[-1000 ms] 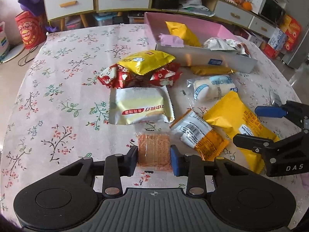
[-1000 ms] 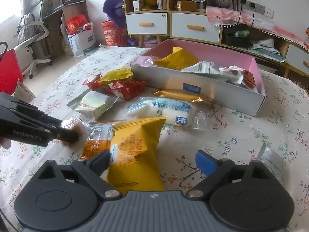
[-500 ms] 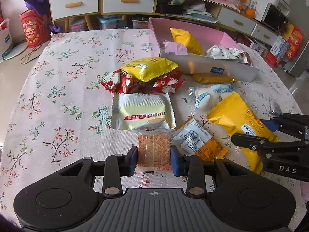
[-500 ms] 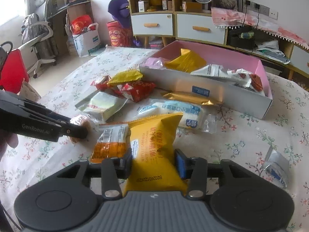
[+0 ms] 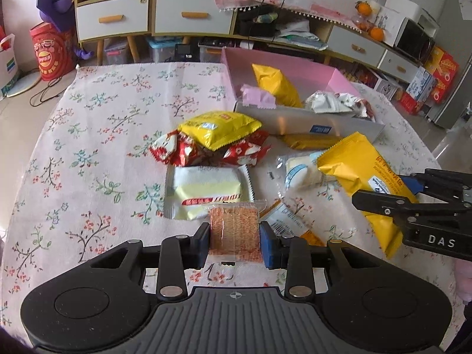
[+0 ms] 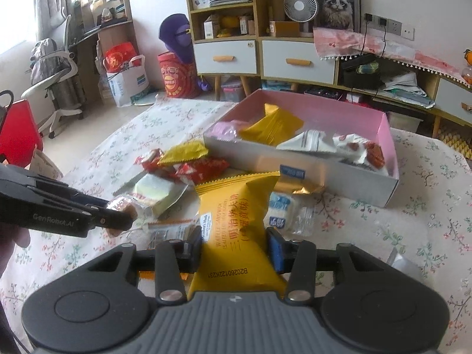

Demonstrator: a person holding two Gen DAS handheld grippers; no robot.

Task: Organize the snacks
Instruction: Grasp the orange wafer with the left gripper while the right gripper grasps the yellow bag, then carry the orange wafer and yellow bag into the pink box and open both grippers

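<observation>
My left gripper [image 5: 235,243] is shut on a clear-wrapped orange wafer [image 5: 234,231] and holds it above the table. My right gripper [image 6: 236,250] is shut on a big yellow sandwich-cake bag [image 6: 236,224] and holds it lifted; the bag also shows in the left wrist view [image 5: 365,183]. The pink-lined box [image 6: 392,153] stands ahead with a yellow pack [image 6: 271,126], a pink pack and white packs inside. Loose on the cloth lie a pale yellow-white pack [image 5: 206,191], red packs [image 5: 183,150] under a yellow pack [image 5: 219,129], and a white bun pack [image 5: 298,171].
A gold pack [image 5: 309,140] lies against the box's front wall. An orange-white pack [image 5: 289,221] lies under the left gripper's right side. A small clear wrapper [image 6: 404,262] lies at the right. Cabinets and bags stand behind the table.
My right gripper has shut on the yellow bag and lifted it off the table. My left gripper has risen and moved forward with the wafer.
</observation>
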